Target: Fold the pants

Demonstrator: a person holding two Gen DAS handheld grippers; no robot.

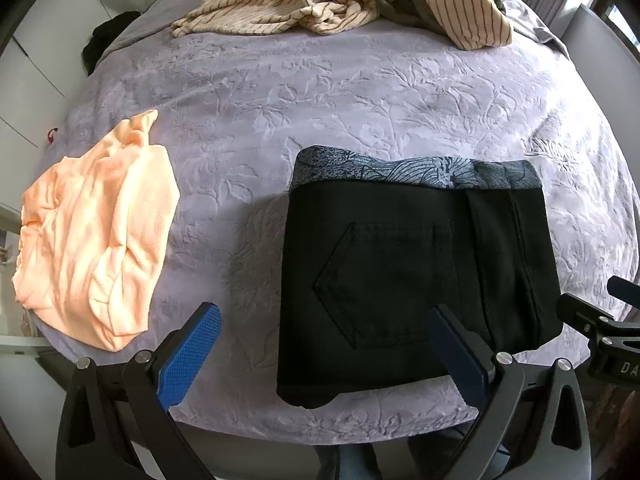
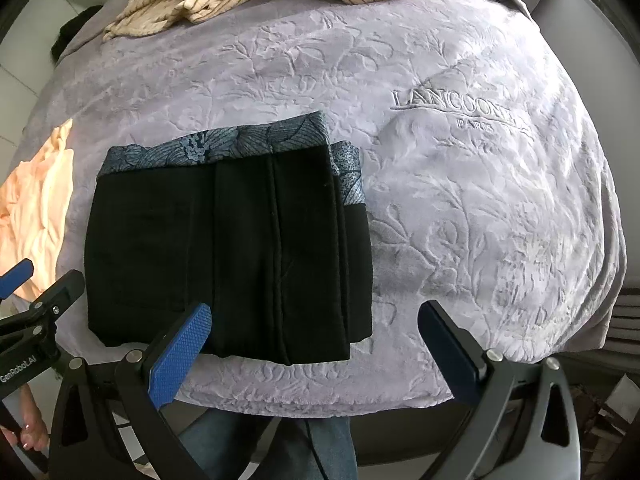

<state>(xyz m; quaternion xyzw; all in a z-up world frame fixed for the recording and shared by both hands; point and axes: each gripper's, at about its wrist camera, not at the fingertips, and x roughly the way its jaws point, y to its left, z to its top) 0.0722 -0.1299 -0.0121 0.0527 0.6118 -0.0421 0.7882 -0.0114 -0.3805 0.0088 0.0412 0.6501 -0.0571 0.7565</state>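
Observation:
Black pants lie folded into a compact rectangle on the lilac bedspread, with a blue-grey patterned lining strip along the far edge and a back pocket facing up. The right wrist view shows the same pants left of centre. My left gripper hangs open just above the near edge of the bed, its right finger over the pants' near edge, nothing held. My right gripper is open too, its left finger over the pants' near edge. Each gripper shows at the side of the other's view.
A crumpled peach garment lies at the left of the bed. A heap of striped beige clothes sits at the far end. The bedspread carries an embossed logo at the right. The person's jeans show below the bed edge.

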